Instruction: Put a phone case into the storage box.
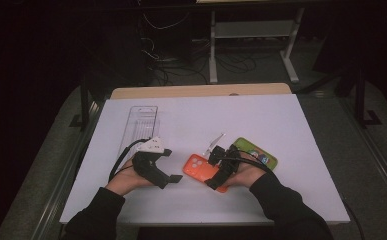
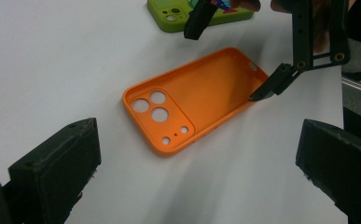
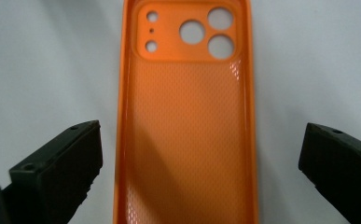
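An orange phone case (image 1: 197, 167) lies inside-up on the white table (image 1: 281, 130), camera holes toward my left gripper. In the left gripper view the orange case (image 2: 192, 100) sits ahead of my open left gripper (image 2: 197, 163), a short gap off. My left gripper (image 1: 173, 165) holds nothing. My right gripper (image 1: 215, 169) is open over the case's other end, one jaw on each long side. The right gripper view looks straight down into the orange case (image 3: 187, 121) between the wide-apart jaws of my right gripper (image 3: 199, 154). One right fingertip (image 2: 267, 88) is at the case's rim.
A green phone case (image 1: 257, 152) with a coloured print lies just right of my right hand; the green case (image 2: 187, 14) shows beyond the orange one. A clear plastic tray (image 1: 142, 125) stands at the back left. A small clear strip (image 1: 214, 141) lies behind the right gripper.
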`<state>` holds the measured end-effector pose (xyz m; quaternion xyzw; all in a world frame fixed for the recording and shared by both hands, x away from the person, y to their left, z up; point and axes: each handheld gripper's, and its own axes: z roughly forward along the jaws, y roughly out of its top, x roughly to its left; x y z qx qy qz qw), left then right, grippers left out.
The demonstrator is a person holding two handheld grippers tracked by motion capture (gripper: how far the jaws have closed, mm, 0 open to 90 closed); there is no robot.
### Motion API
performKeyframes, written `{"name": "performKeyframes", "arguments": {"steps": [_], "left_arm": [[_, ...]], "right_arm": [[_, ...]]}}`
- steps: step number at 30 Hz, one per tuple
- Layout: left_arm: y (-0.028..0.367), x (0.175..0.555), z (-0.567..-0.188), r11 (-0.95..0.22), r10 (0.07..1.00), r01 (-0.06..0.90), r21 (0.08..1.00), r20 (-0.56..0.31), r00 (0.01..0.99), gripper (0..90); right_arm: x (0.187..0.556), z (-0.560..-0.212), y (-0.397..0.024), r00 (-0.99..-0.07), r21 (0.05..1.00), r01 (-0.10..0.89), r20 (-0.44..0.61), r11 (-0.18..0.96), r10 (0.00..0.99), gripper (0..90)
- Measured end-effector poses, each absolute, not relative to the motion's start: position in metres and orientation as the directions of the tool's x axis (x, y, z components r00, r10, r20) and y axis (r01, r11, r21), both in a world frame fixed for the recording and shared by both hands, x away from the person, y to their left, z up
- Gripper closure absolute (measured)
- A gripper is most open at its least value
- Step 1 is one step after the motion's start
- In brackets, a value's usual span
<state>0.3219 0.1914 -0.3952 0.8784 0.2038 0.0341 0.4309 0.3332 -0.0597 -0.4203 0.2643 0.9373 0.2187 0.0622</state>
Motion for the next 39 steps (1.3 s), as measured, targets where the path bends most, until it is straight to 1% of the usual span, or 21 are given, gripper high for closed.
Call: {"name": "performKeyframes", "arguments": {"steps": [6,8,12,13,14,18,21,30,39], "left_arm": [[0.191,0.322,-0.395,-0.545,0.386,0.328,0.772,-0.117,0.915,0.0],[0.191,0.321,-0.396,-0.540,0.387,0.331,0.774,-0.121,0.914,0.0],[0.191,0.321,-0.395,-0.544,0.384,0.330,0.771,-0.120,0.915,0.0],[0.191,0.321,-0.396,-0.540,0.386,0.331,0.774,-0.122,0.915,0.0],[0.191,0.321,-0.396,-0.541,0.382,0.327,0.774,-0.120,0.916,0.0],[0.191,0.321,-0.396,-0.541,0.384,0.331,0.774,-0.123,0.915,0.0],[0.191,0.322,-0.395,-0.545,0.385,0.329,0.771,-0.119,0.915,0.0],[0.190,0.322,-0.396,-0.548,0.381,0.324,0.771,-0.115,0.917,0.0],[0.191,0.322,-0.396,-0.551,0.381,0.325,0.768,-0.115,0.917,0.0]], "right_arm": [[0.332,-0.429,-0.057,-0.856,0.402,0.475,0.005,0.783,0.517,0.0],[0.333,-0.429,-0.057,-0.857,0.401,0.473,0.003,0.784,0.516,0.6],[0.333,-0.432,-0.058,-0.859,0.390,0.474,0.009,0.790,0.511,3.8],[0.333,-0.433,-0.057,-0.865,0.388,0.464,0.004,0.796,0.502,6.0],[0.333,-0.433,-0.057,-0.865,0.388,0.464,0.004,0.796,0.502,6.0],[0.332,-0.433,-0.057,-0.871,0.381,0.456,0.007,0.804,0.491,11.6],[0.331,-0.433,-0.057,-0.871,0.382,0.460,0.018,0.801,0.491,13.7],[0.331,-0.433,-0.056,-0.867,0.379,0.467,0.017,0.799,0.499,15.4],[0.331,-0.432,-0.058,-0.873,0.382,0.453,0.008,0.806,0.487,15.8]]}}
